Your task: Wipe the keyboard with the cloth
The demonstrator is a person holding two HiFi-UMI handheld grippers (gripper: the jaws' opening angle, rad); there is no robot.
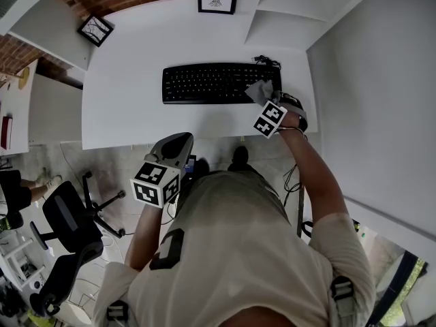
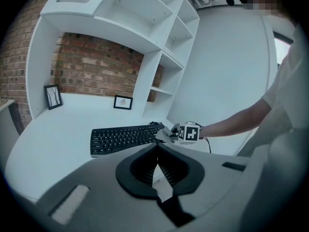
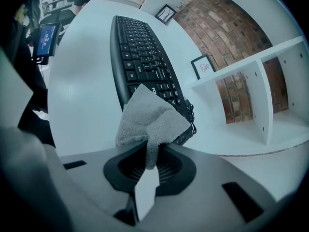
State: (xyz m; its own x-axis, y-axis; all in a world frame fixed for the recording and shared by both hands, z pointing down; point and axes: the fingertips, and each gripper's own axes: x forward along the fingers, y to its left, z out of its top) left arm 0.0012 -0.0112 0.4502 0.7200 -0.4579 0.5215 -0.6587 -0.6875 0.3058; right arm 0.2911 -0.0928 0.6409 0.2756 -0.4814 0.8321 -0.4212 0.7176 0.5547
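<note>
Two jaws pinching cloth (image 3: 147,120): right gripper view only.

Even daylight, strong fisheye edges

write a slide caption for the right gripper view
Right gripper, jaws shut on a grey cloth, at the end of a black keyboard on a white desk.

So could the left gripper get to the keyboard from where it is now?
Probably yes. The left gripper hangs shut and empty just off the front edge of the desk, with only bare surface between it and the keyboard. The right gripper, holding the cloth, sits at the keyboard's right end only.
</note>
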